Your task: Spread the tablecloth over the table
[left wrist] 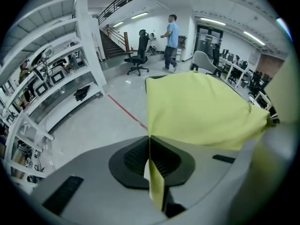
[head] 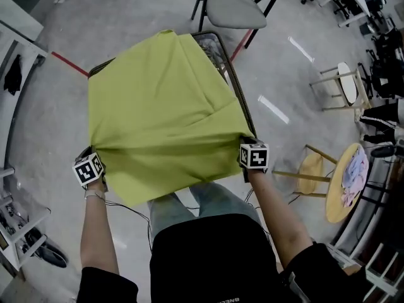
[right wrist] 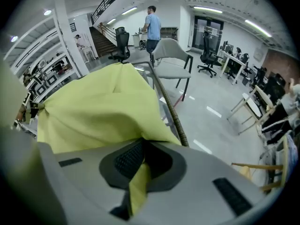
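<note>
**Fig. — Spreading step, near edge in hand.** The left tool [head: 100, 160] was clamped on the near-left corner of the yellow-green tablecloth [head: 158, 106], its jaws pressed together with a fold of cloth pinched between them. The right tool [head: 245, 147] was clamped in the same way on the near-right corner. The tablecloth lay draped over the bench [head: 235, 87], with its far part resting on the top. A diagonal crease ran towards the right tool, and the near hem sagged below the line between the two tools. The bench's woven rim showed bare along the right side — the cloth sat somewhat left of centre, as I judged it.

To do this step well, I reckoned both pinches had to be firm. I needed to draw the corners apart to take out the sag and the crease, then carry the sheet rightward until the rim was covered, and lower the near edge evenly. Too strong a pull towards the near side risked dragging the far edge off the bench.
</note>
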Available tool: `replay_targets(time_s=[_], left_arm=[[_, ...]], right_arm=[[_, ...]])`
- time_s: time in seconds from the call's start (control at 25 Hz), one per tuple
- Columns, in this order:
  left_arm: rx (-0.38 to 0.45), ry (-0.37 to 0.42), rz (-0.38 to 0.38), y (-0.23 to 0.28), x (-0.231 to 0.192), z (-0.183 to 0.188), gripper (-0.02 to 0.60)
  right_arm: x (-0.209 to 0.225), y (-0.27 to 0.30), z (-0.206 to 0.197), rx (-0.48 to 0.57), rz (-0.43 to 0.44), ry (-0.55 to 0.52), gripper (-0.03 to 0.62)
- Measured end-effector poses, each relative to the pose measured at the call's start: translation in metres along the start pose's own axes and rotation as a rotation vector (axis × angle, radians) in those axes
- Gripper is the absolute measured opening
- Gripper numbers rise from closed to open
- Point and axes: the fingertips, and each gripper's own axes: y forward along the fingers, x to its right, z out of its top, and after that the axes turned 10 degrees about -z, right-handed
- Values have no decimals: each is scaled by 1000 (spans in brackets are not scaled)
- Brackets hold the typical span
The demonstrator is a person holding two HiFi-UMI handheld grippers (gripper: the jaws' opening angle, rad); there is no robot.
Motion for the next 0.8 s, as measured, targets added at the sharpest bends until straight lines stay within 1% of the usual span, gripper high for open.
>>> replay_targets(time_s=[0.2,0.36,0.52,0.64,0.8], left_arm=[[-22,-75,51,-16,-35,-39,15],[-57,-141,87,-23,-59,-73,15],[-84,-184,104,-26,-68,-94,17],[-69,-189,73,-22,-64,-97,17],[-30,-184,-6,-16,-56,-87,18]], right_arm=[[-36,0,-3,-21,48,-60,17],[-60,-1,-7,-37,73,-99,18],[-72,-2,-7,-49,76,-125,18],[-71,-1,-6,-59,64,-120,20],[-67,-6,1,-63,44,-89,21]])
